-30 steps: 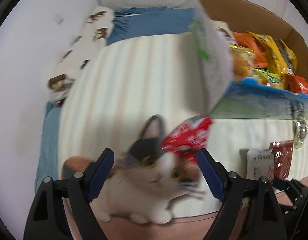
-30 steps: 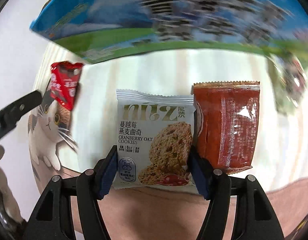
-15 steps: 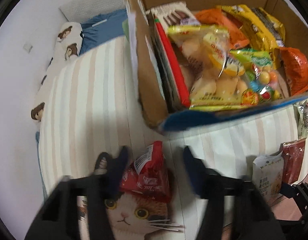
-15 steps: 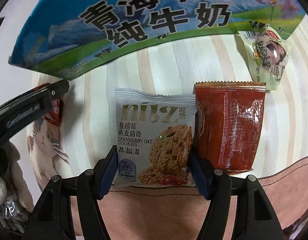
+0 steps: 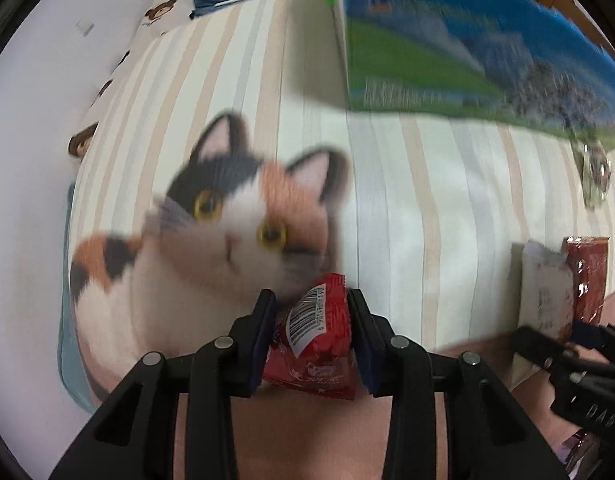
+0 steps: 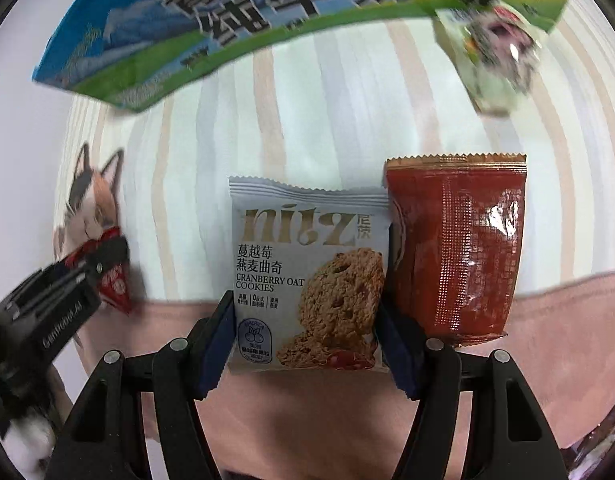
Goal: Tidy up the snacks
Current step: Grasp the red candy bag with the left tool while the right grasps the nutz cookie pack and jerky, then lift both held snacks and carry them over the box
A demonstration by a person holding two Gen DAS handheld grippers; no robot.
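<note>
My left gripper [image 5: 311, 300] is shut on a small red snack packet [image 5: 319, 332], low over the bed by the printed cat [image 5: 227, 232]; it also shows in the right wrist view [image 6: 107, 276]. My right gripper [image 6: 303, 304] stands around a grey cranberry oat cookie packet [image 6: 307, 272] lying on the bed, fingers at both its sides. A red-brown foil packet [image 6: 455, 248] lies right of it. The blue and green milk carton box [image 6: 235, 16] stands behind.
A pale green wrapped snack [image 6: 495, 52] lies near the box at the right. The striped bedsheet [image 5: 427, 200] covers the bed, a pink blanket edge [image 6: 567, 320] runs along the front. A pillow with bear prints [image 5: 163, 12] lies far left.
The red packet dropped from the air onto the bed; my left gripper came down and closed on it. The right gripper stayed around the cookie packet.
</note>
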